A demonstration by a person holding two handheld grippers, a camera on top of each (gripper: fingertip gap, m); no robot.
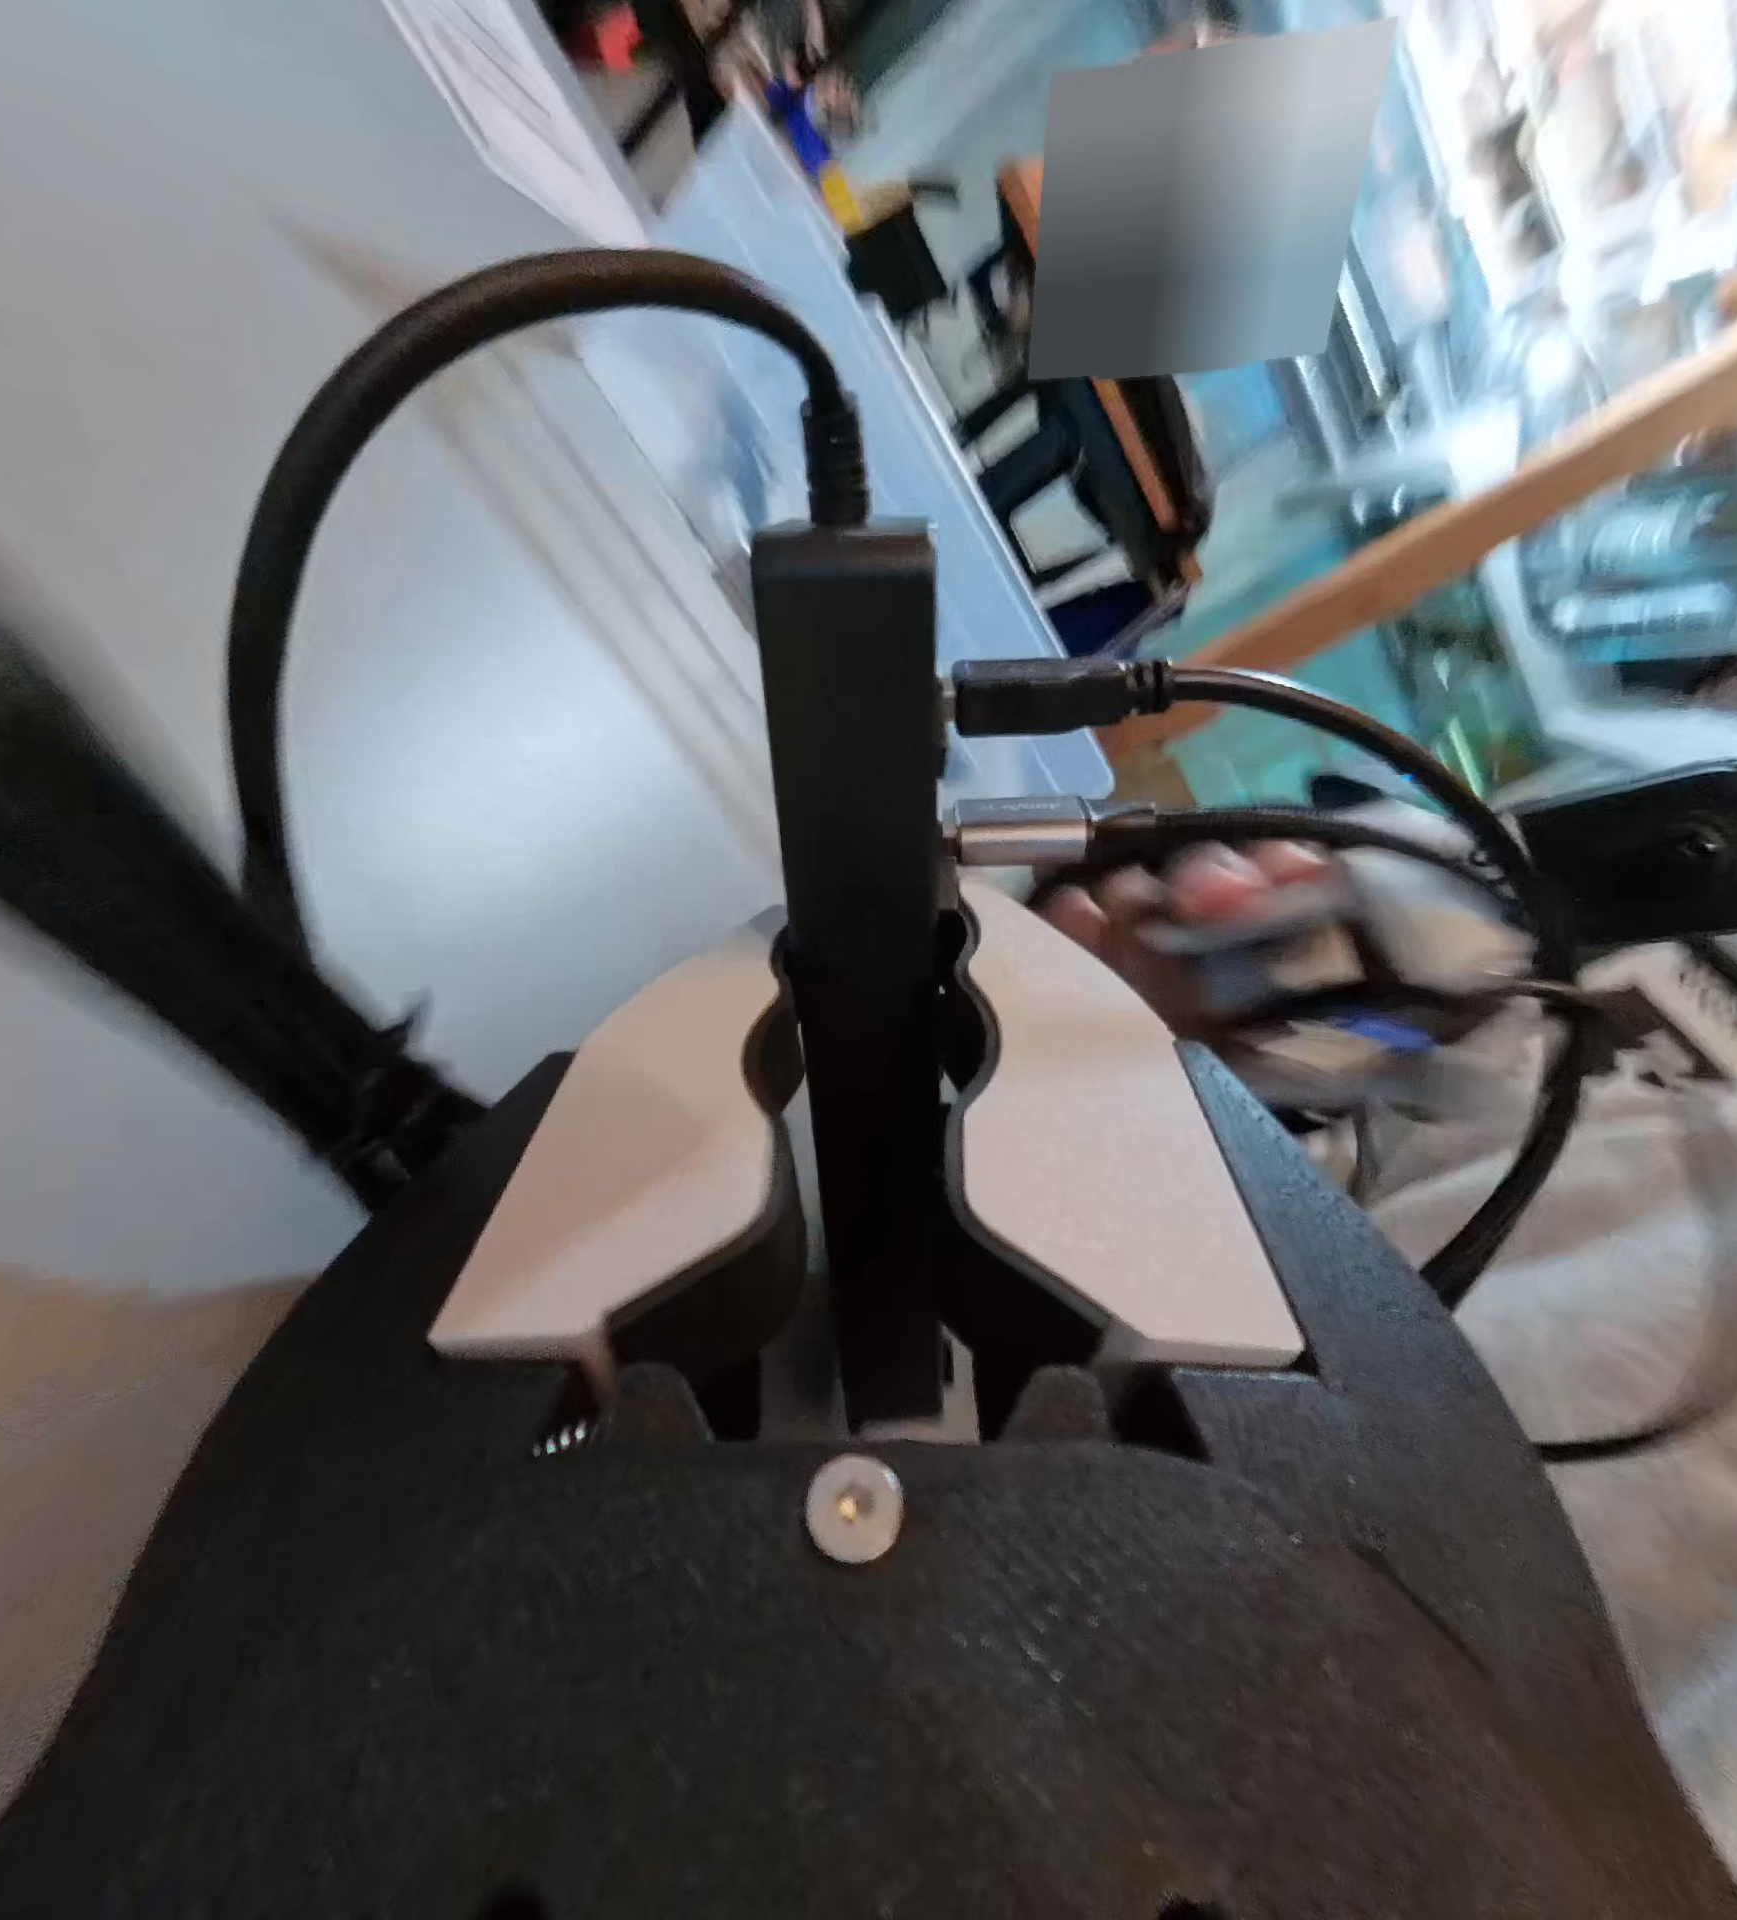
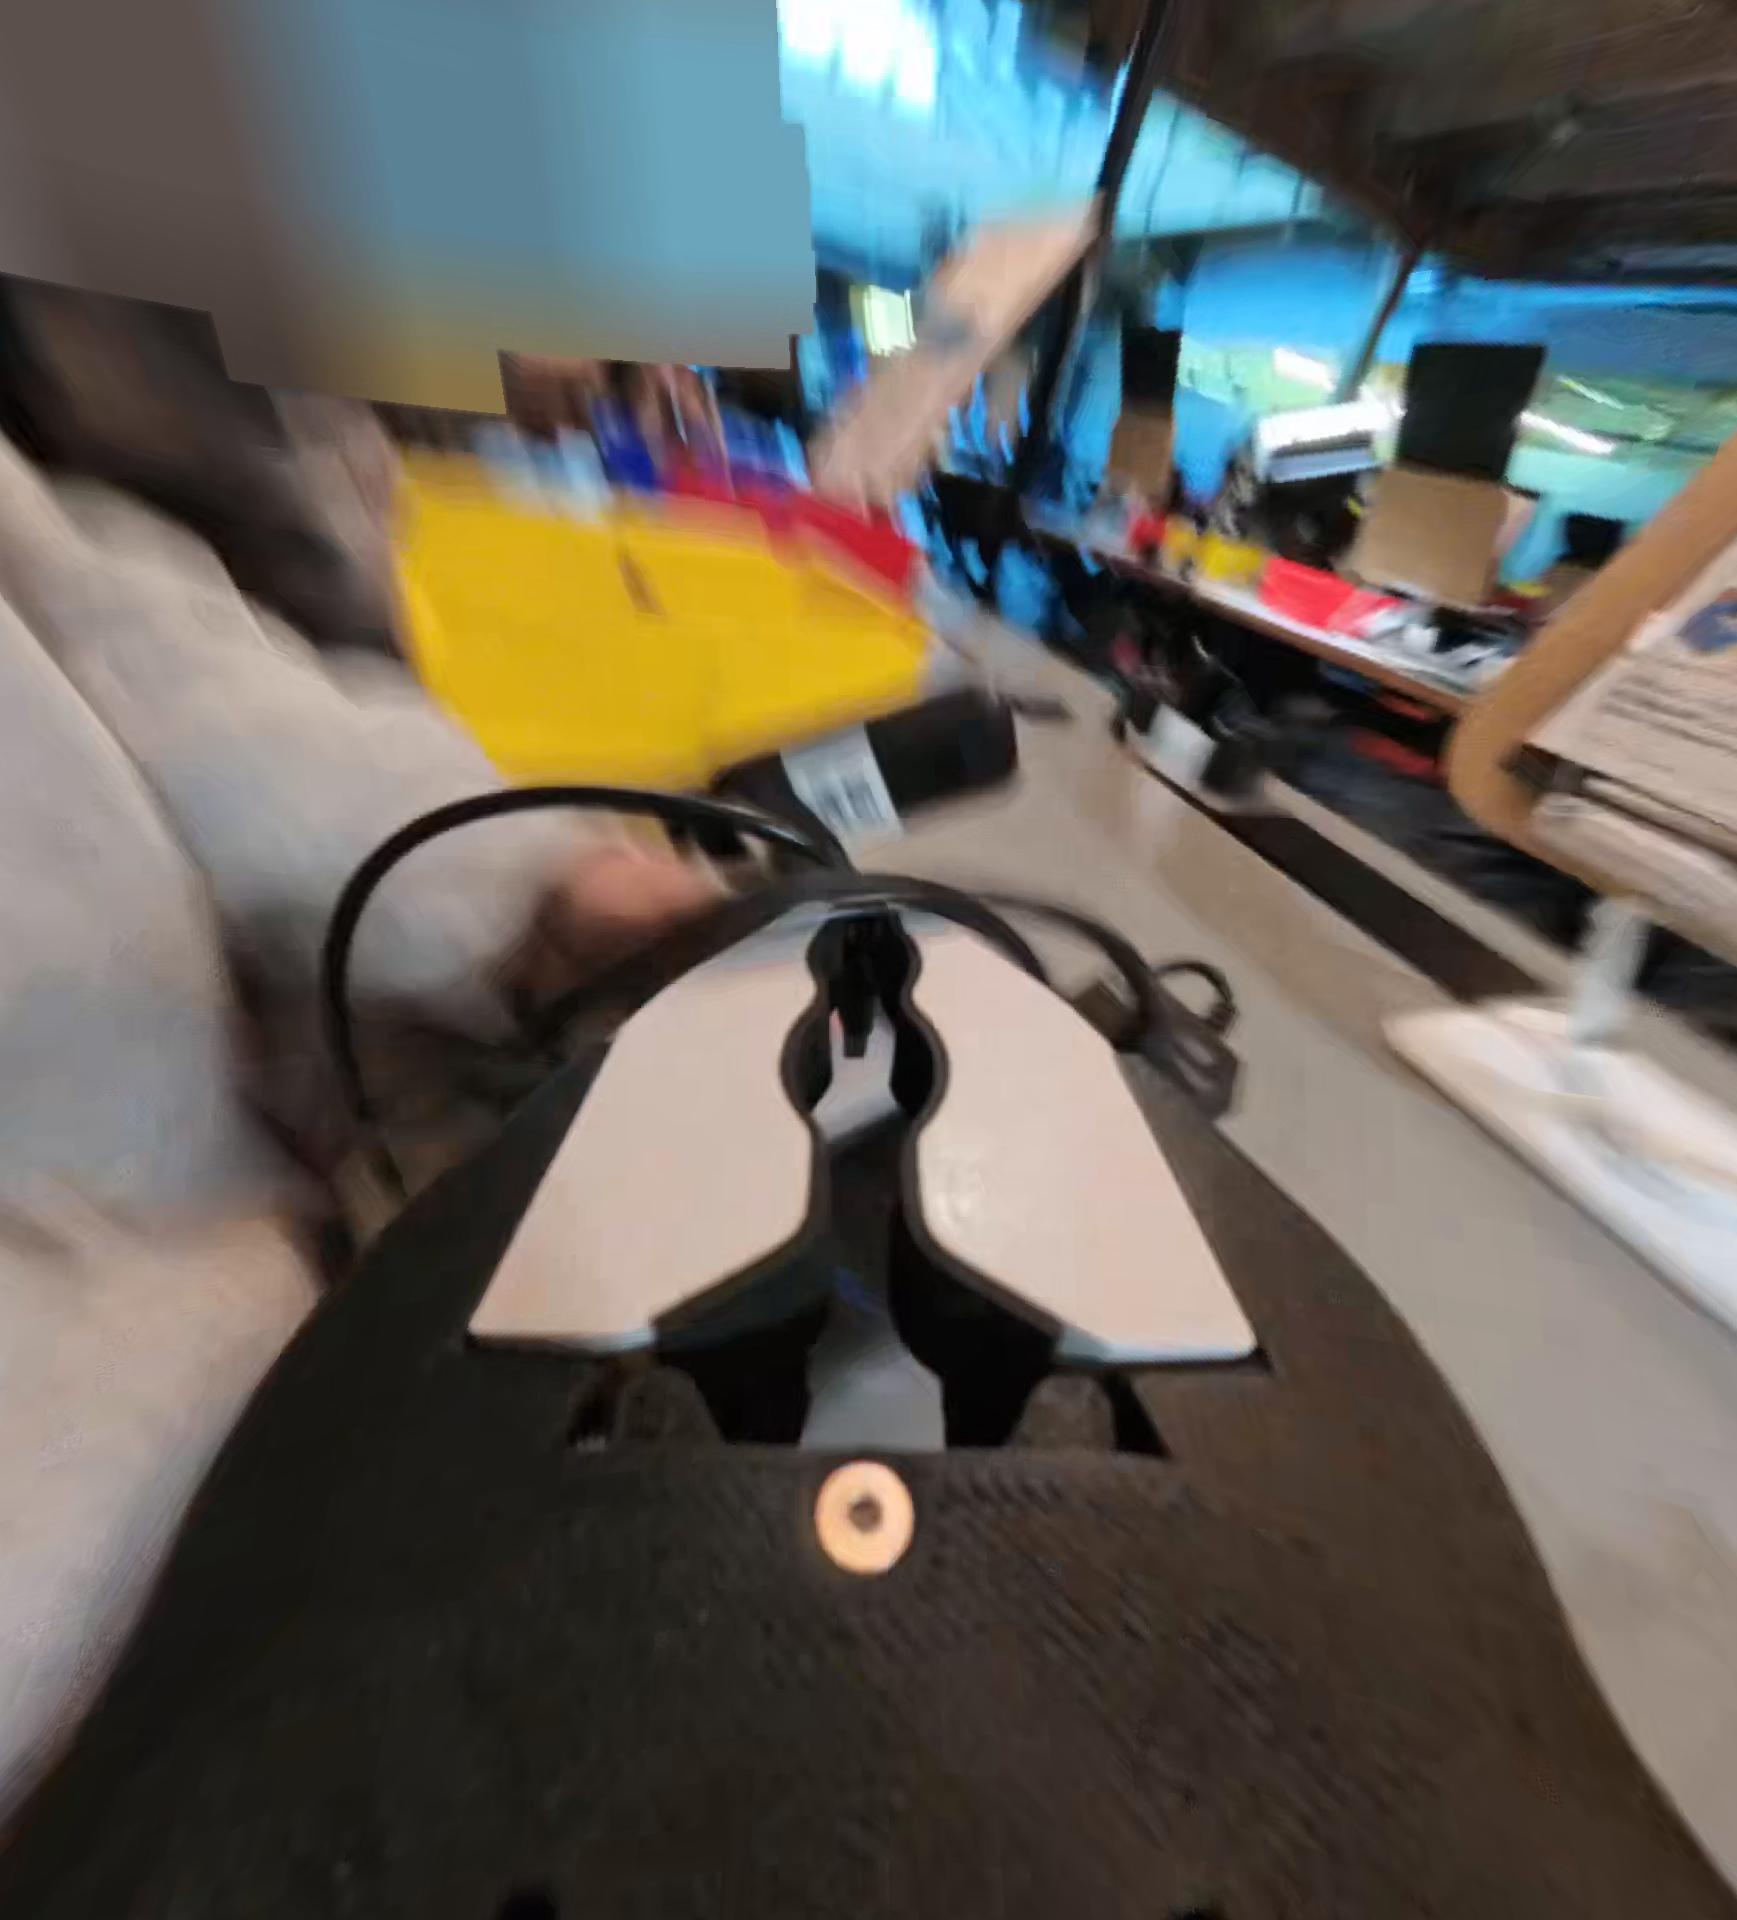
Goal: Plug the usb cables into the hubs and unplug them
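Hub [image 1: 848,790] upright between left claw [image 1: 869,971] fingers

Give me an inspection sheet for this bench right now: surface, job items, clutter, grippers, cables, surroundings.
Surface: pale tabletop, partly covered by light cloth.
Job's things: black hub upright; black plug and silver plug seated in its side ports.
Clutter: yellow bins, cardboard box, black camera-like device.
Grippers: left gripper shut on the hub; right gripper nearly closed on something thin and dark, too blurred to identify.
Cables: hub lead arches from its top; plug cords loop downward.
Surroundings: workshop shelves and benches, blurred; a hand beside the hub.
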